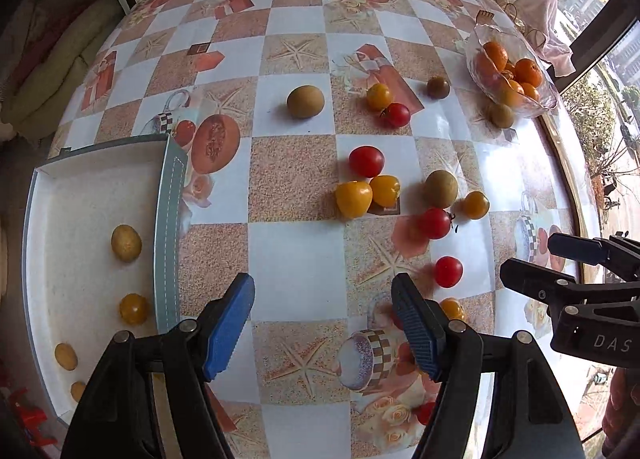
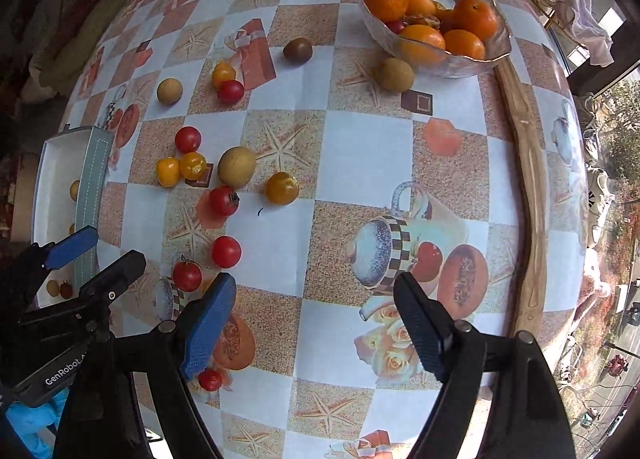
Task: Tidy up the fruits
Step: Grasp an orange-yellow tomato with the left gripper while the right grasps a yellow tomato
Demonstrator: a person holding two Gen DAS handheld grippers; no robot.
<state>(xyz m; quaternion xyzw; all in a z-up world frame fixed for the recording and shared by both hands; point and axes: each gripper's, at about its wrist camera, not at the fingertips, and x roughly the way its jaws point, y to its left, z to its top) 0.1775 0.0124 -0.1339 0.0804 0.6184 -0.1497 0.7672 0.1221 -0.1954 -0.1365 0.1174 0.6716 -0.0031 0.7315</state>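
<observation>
Red, yellow and brown-green fruits lie scattered on the patterned table. A white tray (image 1: 168,219) at the left holds a few small yellow and brown fruits (image 1: 126,243); it also shows in the right wrist view (image 2: 90,187). My left gripper (image 1: 322,323) is open and empty above the table, just right of the tray; a red tomato (image 1: 448,271) lies beyond its right finger. My right gripper (image 2: 312,319) is open and empty; red tomatoes (image 2: 226,251) (image 2: 187,275) lie to its left. Each gripper shows in the other's view: the right (image 1: 560,263), the left (image 2: 96,255).
A glass bowl (image 2: 496,49) of oranges stands at the far right, with a brown fruit (image 2: 396,74) against it. A wooden strip (image 2: 528,179) runs along the table's right edge by the window. A kiwi-like fruit (image 1: 305,101) lies mid-table.
</observation>
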